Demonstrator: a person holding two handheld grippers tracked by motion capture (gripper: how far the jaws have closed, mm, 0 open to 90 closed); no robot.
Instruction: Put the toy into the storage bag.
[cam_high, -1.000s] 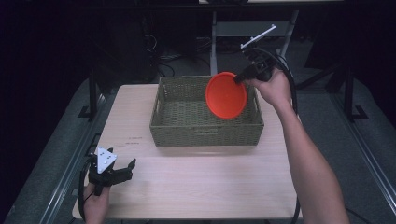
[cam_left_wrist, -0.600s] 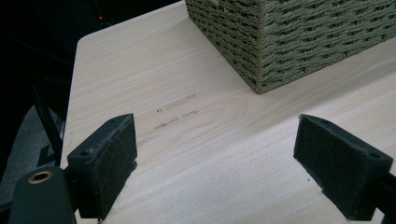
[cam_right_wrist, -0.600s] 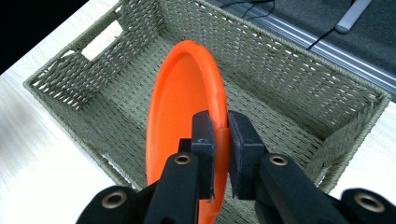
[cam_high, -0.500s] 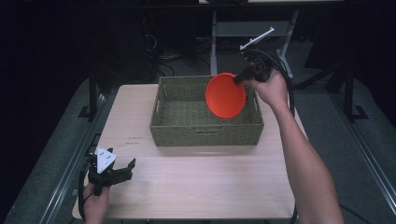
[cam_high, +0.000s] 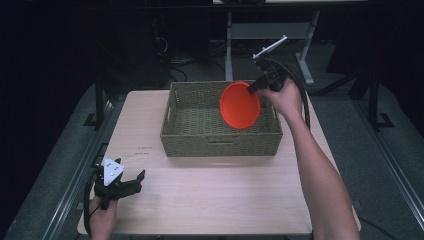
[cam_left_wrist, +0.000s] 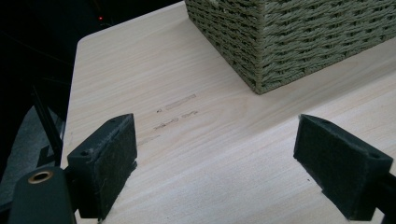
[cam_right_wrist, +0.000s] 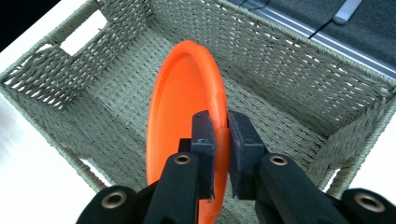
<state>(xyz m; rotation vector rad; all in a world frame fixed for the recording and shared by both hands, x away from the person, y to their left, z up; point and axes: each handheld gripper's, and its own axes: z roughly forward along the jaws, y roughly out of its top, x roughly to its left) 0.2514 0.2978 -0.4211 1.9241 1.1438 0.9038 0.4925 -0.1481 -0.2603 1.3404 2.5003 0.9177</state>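
Two grippers are in your hands in the high view. Your right gripper (cam_high: 256, 86) pinches the rim of an orange plate (cam_high: 240, 105), which hangs on edge over the right half of the woven basket (cam_high: 200, 142), its lower part inside the walls. Your left gripper (cam_high: 131, 181) rests at the near left corner of the wooden table (cam_high: 220, 195), well apart from the basket, jaws spread with nothing between them.

Left gripper view: your two black pads (cam_left_wrist: 105, 163) stand wide apart above bare tabletop (cam_left_wrist: 210, 154), and a basket corner (cam_left_wrist: 261, 51) lies ahead.

Right gripper view: your jaws clamp the plate's rim (cam_right_wrist: 219, 130) tight from both sides, the plate (cam_right_wrist: 180, 112) standing nearly upright above the basket floor (cam_right_wrist: 126, 98).
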